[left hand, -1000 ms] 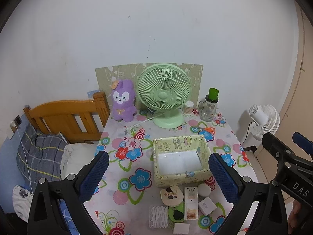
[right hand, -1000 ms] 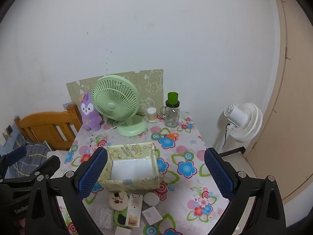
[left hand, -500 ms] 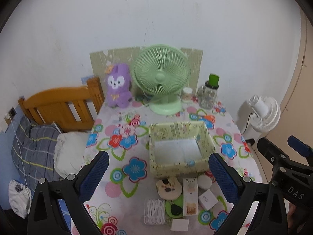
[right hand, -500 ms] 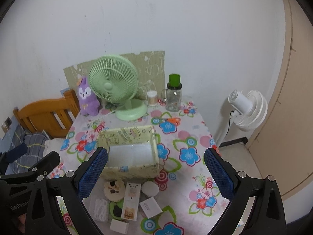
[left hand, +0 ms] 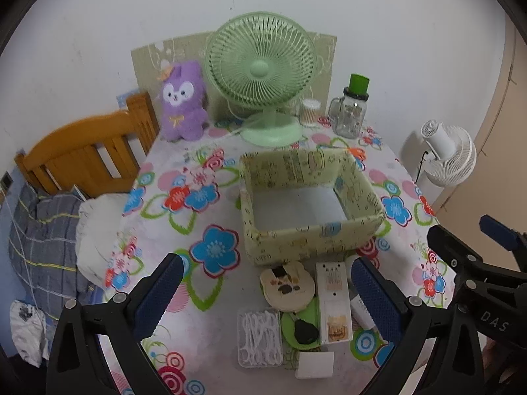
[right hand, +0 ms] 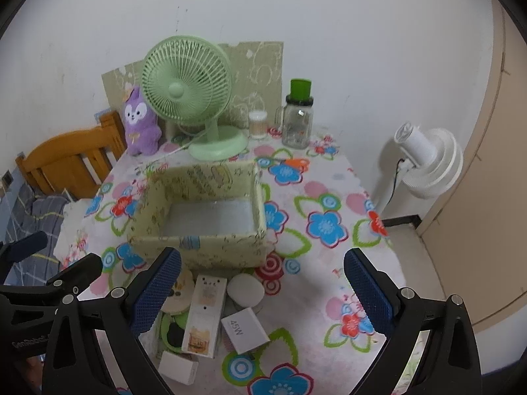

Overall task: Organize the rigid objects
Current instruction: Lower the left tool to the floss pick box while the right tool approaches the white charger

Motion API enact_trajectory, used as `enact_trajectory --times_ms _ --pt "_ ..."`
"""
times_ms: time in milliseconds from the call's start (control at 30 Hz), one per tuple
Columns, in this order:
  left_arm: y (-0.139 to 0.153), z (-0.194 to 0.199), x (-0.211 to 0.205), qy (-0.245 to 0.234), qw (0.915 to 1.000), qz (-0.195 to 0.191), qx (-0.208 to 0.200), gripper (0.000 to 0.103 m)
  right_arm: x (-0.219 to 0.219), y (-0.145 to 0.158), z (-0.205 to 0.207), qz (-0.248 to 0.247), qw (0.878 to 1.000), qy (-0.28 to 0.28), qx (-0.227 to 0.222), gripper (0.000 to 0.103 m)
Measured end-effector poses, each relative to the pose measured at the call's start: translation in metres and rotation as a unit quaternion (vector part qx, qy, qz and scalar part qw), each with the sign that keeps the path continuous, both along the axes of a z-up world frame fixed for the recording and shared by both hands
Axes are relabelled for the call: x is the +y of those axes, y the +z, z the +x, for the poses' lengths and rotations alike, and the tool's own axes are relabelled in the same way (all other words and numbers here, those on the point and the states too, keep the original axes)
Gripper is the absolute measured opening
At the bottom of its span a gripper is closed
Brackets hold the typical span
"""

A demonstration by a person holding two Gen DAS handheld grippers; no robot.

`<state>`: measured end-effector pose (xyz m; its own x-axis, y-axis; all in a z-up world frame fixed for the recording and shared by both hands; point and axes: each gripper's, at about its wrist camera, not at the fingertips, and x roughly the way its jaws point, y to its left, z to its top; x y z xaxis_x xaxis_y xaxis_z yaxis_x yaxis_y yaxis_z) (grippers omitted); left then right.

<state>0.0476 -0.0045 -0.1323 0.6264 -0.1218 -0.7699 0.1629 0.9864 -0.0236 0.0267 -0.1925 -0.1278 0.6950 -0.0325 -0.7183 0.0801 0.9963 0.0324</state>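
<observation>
Left wrist view looks down on a table (left hand: 296, 151) under a flowered cloth, with the left gripper (left hand: 266, 283) hanging above its near edge, jaws wide apart and holding nothing; between its blue pads (left hand: 158, 293) lies a cluster of small things just in front of a pale green fabric box (left hand: 309, 240), which stands open and empty near the middle of the table; the cluster holds a round bear-shaped case (left hand: 286, 286), a tall white carton (left hand: 332, 299) lying flat beside it, a clear box of floss picks (left hand: 260, 335), a green disc (left hand: 301, 327) with a black piece on it, and a small white block (left hand: 314, 363) nearest the edge; the right wrist view shows the right gripper (right hand: 262, 291) above the same cluster, jaws likewise wide apart and empty, with a round white puck (right hand: 247, 293) and a white charger (right hand: 245, 329) marked 45W between its fingers; at the far side of the table stand a green fan (left hand: 263, 75), a purple plush toy (left hand: 182, 102), a tub of cotton swabs (left hand: 309, 112) and a glass jar (left hand: 352, 112) with a green lid; a white floor fan (right hand: 428, 161) stands off to the right, and a wooden bed frame (left hand: 82, 151) with bedding sits to the left.
</observation>
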Motion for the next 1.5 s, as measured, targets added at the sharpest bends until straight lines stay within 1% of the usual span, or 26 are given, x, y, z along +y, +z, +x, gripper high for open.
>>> enact_trajectory --times_ms 167,300,500,633,867,967,1067,1133,1200,1233,1333,1367,1433,1500 --pt "-0.022 0.004 0.007 0.007 0.9998 -0.014 0.011 0.103 0.002 -0.022 0.005 0.005 1.0 0.0 0.005 0.101" --pt "-0.044 0.007 0.012 0.018 0.9993 -0.017 0.028 0.103 0.001 -0.041 0.009 0.005 1.0 -0.001 0.015 0.1" --pt "-0.079 0.009 0.015 0.025 0.998 -0.012 0.056 0.103 0.004 -0.073 0.011 0.002 0.999 -0.001 0.032 0.1" --pt "-0.099 0.01 0.014 0.021 0.9976 -0.008 0.066 0.103 0.009 -0.094 0.013 0.001 0.999 0.004 0.046 0.1" --pt "-0.119 0.01 0.014 0.01 0.9974 0.002 0.071 0.103 0.013 -0.122 0.014 -0.006 0.998 -0.003 0.055 0.1" --pt "-0.13 0.011 0.013 0.01 0.9965 0.009 0.082 0.103 0.015 -0.134 0.013 -0.007 0.998 -0.003 0.067 0.1" --pt "-0.14 0.01 0.015 0.014 0.9954 0.01 0.094 0.103 0.016 -0.143 0.01 -0.011 0.997 -0.002 0.073 0.098" --pt "-0.148 0.011 0.015 0.017 0.9943 0.018 0.103 0.103 0.018 -0.146 0.008 -0.031 0.997 0.002 0.073 0.097" --pt "-0.152 0.01 0.016 0.017 0.9942 0.018 0.104 0.103 0.018 -0.148 0.006 -0.04 0.997 0.001 0.069 0.093" --pt "-0.153 0.01 0.017 0.019 0.9941 0.02 0.105 0.102 0.017 -0.15 0.006 -0.041 0.997 0.0 0.072 0.092" --pt "-0.158 0.01 0.017 0.022 0.9936 0.021 0.109 0.099 0.016 -0.153 0.006 -0.02 0.997 0.004 0.071 0.09" --pt "-0.16 0.01 0.016 0.022 0.9933 0.023 0.111 0.096 0.017 -0.153 0.005 -0.019 0.997 0.004 0.069 0.088" --pt "-0.161 0.01 0.016 0.024 0.9935 0.021 0.109 0.096 0.02 -0.153 0.004 -0.023 0.998 0.005 0.065 0.086" --pt "-0.16 0.009 0.014 0.025 0.9938 0.025 0.105 0.095 0.021 -0.153 0.003 -0.022 0.998 0.009 0.063 0.081"
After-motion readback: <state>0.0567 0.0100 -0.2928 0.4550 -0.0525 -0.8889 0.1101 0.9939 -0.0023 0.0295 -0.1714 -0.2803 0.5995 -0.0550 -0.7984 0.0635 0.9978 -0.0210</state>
